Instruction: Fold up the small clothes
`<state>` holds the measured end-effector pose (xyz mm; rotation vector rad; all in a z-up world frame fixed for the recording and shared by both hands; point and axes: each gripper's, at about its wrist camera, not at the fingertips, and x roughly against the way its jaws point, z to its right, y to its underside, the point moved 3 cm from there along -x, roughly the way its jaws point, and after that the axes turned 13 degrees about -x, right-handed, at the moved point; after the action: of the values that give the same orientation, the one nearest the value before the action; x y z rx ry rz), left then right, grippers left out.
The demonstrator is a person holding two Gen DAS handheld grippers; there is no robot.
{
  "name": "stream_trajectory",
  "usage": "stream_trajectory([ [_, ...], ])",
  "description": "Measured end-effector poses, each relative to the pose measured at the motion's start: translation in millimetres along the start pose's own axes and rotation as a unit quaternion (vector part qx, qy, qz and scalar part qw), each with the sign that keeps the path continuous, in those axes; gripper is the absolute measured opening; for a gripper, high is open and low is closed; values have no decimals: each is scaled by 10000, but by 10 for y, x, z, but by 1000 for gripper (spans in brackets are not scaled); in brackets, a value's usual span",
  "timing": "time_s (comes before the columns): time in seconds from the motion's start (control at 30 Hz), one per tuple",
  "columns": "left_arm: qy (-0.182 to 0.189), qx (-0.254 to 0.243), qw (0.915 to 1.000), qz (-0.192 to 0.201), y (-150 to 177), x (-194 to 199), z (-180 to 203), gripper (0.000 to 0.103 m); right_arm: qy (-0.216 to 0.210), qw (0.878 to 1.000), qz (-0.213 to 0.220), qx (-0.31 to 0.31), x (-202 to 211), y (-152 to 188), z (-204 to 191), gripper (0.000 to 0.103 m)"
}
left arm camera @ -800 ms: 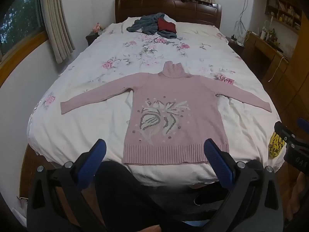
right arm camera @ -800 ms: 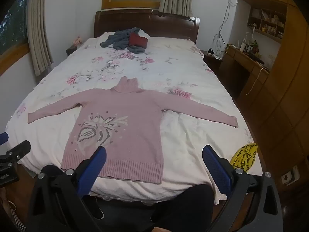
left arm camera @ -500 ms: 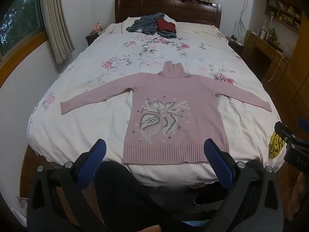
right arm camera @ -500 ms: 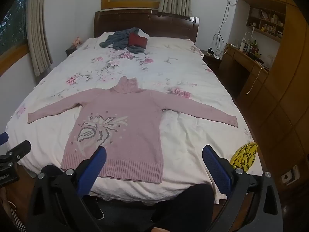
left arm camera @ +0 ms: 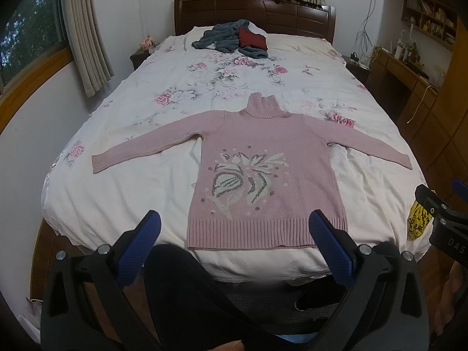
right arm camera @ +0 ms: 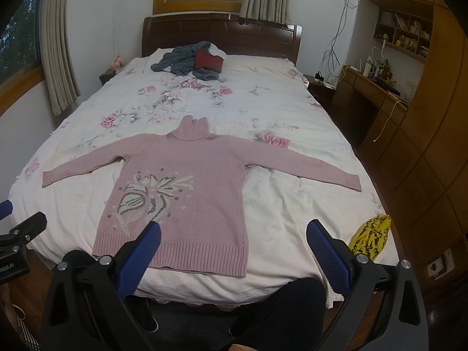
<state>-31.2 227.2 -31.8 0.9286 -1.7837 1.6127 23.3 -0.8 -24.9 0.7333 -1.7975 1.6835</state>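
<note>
A pink turtleneck sweater (left arm camera: 263, 163) (right arm camera: 187, 181) with a white and grey flower pattern lies flat, front up, on the bed (left arm camera: 117, 199) (right arm camera: 292, 204), both sleeves spread out sideways and its ribbed hem near the foot edge. My left gripper (left arm camera: 234, 222) hangs open above the foot of the bed, short of the hem, holding nothing. The right gripper (right arm camera: 234, 231) is open too, over the hem's right part and the bare sheet, also with nothing in it. Each gripper's body shows at the edge of the other's view.
A heap of grey and dark red clothes (left arm camera: 234, 39) (right arm camera: 193, 61) lies by the headboard (left arm camera: 254, 14). A yellow patterned bag (right arm camera: 371, 235) (left arm camera: 418, 223) sits off the bed's right corner. Wooden desk and cabinets (right arm camera: 409, 122) line the right. A person's dark-clad legs (left arm camera: 187, 298) are below.
</note>
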Motion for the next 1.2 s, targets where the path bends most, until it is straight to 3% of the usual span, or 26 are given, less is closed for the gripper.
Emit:
stream_trajectory([
  [1.2, -102, -25, 9999, 75, -47, 90, -44, 100, -31, 10000, 8, 38, 12, -17, -30, 99],
])
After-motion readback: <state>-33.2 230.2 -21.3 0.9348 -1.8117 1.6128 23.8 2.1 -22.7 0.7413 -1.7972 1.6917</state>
